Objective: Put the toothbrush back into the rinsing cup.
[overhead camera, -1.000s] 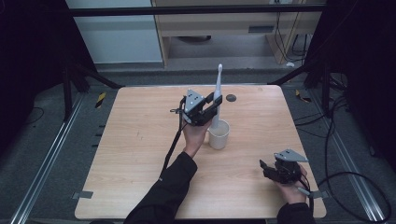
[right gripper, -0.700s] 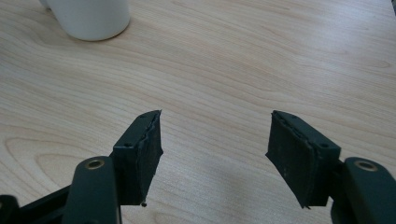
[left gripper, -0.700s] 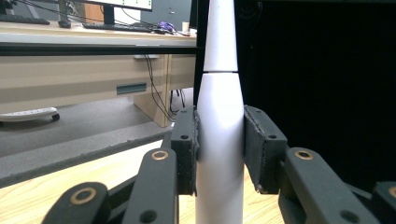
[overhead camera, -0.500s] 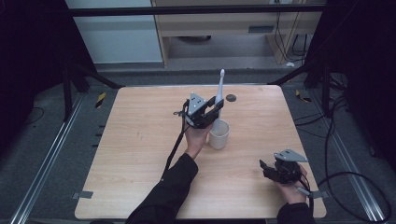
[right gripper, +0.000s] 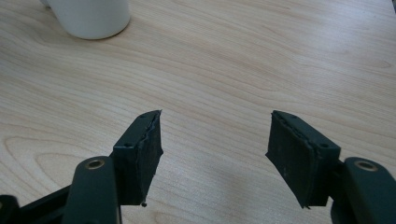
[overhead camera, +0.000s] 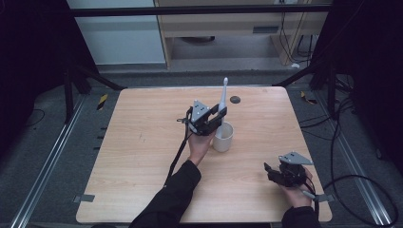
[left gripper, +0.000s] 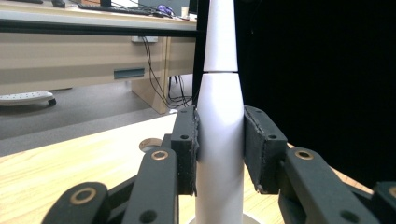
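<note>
Above the white cup (overhead camera: 223, 137), the left gripper (overhead camera: 215, 118) fingers clamp an upright electric toothbrush (overhead camera: 222, 99); the right gripper (overhead camera: 272, 172) fingers stand apart. Off-centre lowering could tip the cup.

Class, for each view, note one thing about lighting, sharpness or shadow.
High view: dim, dark surroundings, the table evenly lit. Left gripper view: white toothbrush handle sharp, desk behind soft, right side black. Right gripper view: wood grain crisp, faint shadow under the jaws.
</note>
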A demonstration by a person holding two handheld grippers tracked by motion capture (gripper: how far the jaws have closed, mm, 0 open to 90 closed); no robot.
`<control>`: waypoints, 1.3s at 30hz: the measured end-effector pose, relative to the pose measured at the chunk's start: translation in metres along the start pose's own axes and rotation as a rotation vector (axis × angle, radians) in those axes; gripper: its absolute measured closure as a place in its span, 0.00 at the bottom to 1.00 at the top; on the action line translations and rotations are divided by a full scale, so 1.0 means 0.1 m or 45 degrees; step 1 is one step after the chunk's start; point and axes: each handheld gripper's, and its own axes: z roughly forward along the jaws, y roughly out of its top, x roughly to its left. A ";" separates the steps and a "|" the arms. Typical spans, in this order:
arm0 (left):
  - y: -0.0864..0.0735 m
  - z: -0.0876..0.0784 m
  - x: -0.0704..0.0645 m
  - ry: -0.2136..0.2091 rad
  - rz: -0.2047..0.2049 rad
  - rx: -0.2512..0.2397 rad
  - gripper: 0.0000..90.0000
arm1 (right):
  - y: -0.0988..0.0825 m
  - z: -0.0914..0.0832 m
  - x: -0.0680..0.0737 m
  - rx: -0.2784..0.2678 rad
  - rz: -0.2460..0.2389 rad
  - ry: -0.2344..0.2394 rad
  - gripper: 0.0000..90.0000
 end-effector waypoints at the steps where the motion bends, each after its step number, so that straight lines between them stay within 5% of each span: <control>1: 0.00 0.00 0.00 0.000 0.000 0.000 0.73 | 0.00 0.00 0.00 0.000 0.000 0.000 0.39; 17: -0.24 -0.06 0.00 -0.022 -0.001 0.071 0.73 | 0.00 0.01 0.00 0.008 -0.004 -0.004 0.39; 39: -0.37 -0.16 -0.01 -0.034 0.022 0.137 0.73 | 0.00 0.00 0.00 0.010 -0.005 -0.009 0.38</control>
